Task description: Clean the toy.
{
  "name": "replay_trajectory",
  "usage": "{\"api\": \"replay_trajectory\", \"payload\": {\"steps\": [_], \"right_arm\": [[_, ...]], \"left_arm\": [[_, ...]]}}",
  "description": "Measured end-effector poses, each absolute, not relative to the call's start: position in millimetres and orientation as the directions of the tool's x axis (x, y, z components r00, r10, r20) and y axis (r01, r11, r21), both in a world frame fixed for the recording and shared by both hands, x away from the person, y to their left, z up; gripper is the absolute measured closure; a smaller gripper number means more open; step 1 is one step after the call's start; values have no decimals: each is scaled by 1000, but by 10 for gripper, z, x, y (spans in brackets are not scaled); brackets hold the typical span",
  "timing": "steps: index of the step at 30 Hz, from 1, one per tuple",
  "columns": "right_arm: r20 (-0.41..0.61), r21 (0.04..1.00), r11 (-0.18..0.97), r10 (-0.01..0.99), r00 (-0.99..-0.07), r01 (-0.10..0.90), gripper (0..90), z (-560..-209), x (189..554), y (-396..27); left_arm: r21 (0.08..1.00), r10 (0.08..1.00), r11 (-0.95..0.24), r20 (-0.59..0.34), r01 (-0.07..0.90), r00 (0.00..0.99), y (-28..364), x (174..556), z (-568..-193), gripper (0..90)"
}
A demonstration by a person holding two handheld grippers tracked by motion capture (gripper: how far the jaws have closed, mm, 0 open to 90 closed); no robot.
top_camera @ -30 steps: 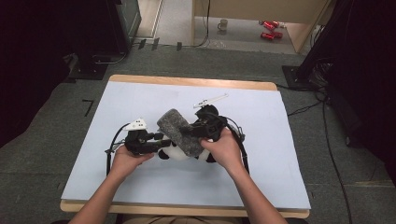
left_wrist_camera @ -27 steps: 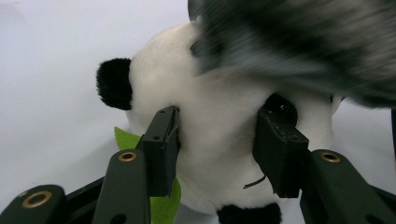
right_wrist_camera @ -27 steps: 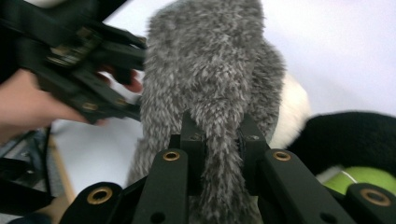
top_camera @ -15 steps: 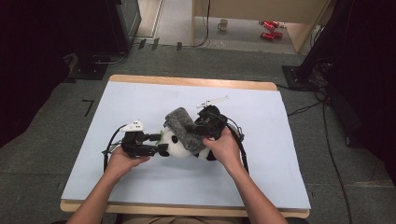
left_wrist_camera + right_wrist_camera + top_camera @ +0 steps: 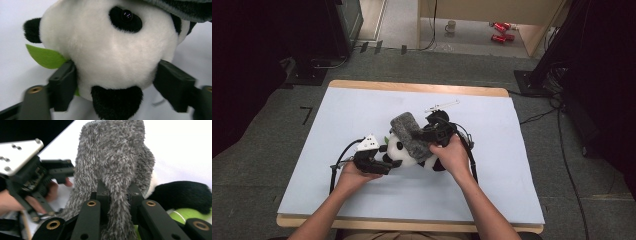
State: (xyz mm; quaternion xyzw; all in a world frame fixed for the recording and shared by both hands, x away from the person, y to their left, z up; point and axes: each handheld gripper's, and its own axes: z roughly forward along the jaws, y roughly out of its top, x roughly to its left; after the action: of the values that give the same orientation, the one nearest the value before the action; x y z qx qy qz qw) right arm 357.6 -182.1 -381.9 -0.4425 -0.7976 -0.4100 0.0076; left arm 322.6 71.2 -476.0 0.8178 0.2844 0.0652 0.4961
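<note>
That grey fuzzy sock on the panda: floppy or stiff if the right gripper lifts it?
Probably floppy: the grey fuzzy sock bunches into a fold where the right gripper pinches it. Likely light, since it drapes over the panda without denting it. The fleecy pile should resist slipping.

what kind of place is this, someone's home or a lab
Likely a lab or recording studio: a table with a pale blue mat, cables across grey carpet, and black equipment stands.

1. Left gripper (image 5: 384,161) is lying low and level, held in the left hand (image 5: 354,176); its jaws have just been opening, fingers (image 5: 62,85) flanking the plush head.
2. Right gripper (image 5: 117,195) is clamping grey fuzzy fabric, right hand (image 5: 453,156) wrapping its body.
3. Both forearms are coming in from the near edge.
</note>
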Motion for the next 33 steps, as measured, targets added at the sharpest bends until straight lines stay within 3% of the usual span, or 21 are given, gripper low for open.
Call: {"api": "replay_trajectory", "payload": {"steps": [3, 8, 15, 20, 27, 33], "right_arm": [[388, 656, 246, 701, -599, 713, 783, -3706, 3565, -1841], [369, 693, 246, 686, -627, 678, 781, -3583, 3465, -1730], [306, 666, 332, 695, -651, 668, 779, -3849, 3459, -1542], [214, 673, 395, 706, -676, 625, 782, -3832, 3456, -1567], [213, 674, 366, 735, -643, 641, 777, -3780, 3501, -1766], [314, 673, 286, 724, -614, 682, 775, -3866, 3548, -1943]], "left_arm": [[857, 544, -350, -143, 378, 827, 676, 3186, -4724, 413], [871, 554, -345, -112, 350, 825, 611, 3123, -4652, 487], [851, 572, -350, -137, 392, 809, 573, 3116, -4642, 511], [850, 570, -349, -142, 395, 809, 569, 3136, -4663, 519], [843, 565, -336, -177, 421, 806, 603, 3185, -4681, 518], [832, 563, -351, -178, 429, 807, 593, 3194, -4684, 515]]}}
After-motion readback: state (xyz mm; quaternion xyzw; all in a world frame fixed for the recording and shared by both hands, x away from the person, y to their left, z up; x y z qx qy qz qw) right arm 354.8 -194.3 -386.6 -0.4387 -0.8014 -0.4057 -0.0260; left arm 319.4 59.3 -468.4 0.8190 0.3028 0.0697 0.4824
